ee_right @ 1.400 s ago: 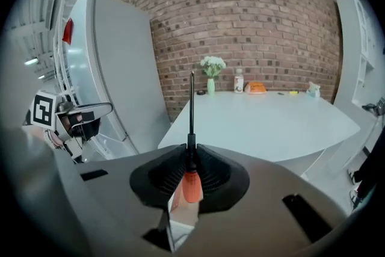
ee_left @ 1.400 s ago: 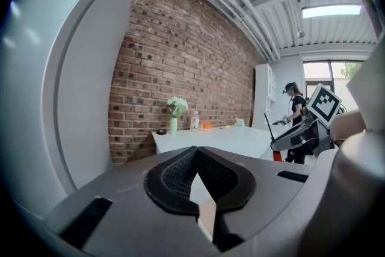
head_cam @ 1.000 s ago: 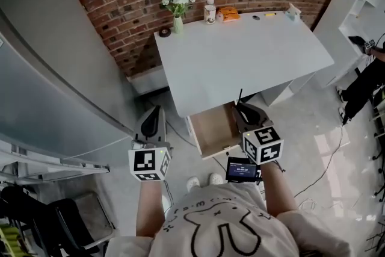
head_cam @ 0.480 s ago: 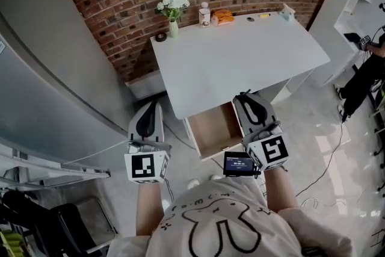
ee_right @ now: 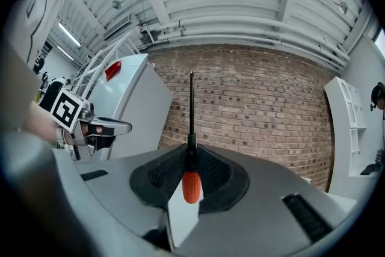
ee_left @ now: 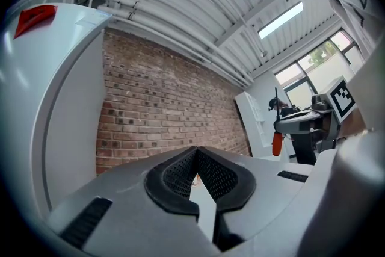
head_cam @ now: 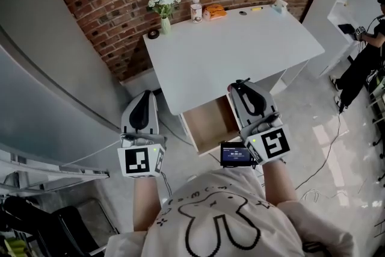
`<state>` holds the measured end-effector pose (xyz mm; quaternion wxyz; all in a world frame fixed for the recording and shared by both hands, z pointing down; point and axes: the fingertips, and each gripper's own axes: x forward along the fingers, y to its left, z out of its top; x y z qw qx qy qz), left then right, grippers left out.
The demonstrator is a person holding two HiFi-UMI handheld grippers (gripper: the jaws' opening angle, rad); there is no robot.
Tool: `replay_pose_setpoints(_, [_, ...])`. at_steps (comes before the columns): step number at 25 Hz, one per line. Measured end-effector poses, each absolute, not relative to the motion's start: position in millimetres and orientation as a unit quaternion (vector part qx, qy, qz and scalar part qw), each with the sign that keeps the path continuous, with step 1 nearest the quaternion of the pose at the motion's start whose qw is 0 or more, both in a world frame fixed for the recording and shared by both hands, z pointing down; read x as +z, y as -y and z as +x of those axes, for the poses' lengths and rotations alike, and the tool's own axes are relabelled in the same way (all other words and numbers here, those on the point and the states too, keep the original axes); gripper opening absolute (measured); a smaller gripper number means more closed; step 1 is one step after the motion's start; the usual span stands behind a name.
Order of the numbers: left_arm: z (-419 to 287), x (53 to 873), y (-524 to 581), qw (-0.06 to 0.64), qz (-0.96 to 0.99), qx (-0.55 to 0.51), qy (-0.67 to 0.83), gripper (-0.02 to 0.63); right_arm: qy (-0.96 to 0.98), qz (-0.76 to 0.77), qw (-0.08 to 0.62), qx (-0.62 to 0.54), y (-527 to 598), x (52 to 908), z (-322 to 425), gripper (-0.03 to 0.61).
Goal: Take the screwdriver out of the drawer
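Red brick wall [ee_right: 258, 105] backs the screwdriver [ee_right: 191, 182], its rounded orange handle and thin dark shaft clamped upright between the ribbed black pads of the right gripper [ee_right: 191, 150]. Just beside those fingers, a shallow wooden drawer [head_cam: 207, 123] stands open under the white table [head_cam: 234, 51], showing plain wood inside. The left gripper [ee_left: 195, 156] has its pads pressed together, tips touching.

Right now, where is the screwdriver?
In the right gripper view the screwdriver is clamped between the right gripper's fingers, shaft upright before the brick wall. In the head view that gripper sits at the open drawer's right edge.
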<state>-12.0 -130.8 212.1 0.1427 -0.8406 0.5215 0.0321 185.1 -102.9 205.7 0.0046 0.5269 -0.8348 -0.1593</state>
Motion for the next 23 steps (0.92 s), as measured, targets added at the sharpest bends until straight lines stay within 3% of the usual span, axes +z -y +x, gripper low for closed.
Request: replay_pose_setpoints(23, [-8.6,220.7,132.1,0.128,-0.849,0.029,-0.511,0.012,0.833,0.529,0.037,-0.157,103.9,212.9,184.4,0.054])
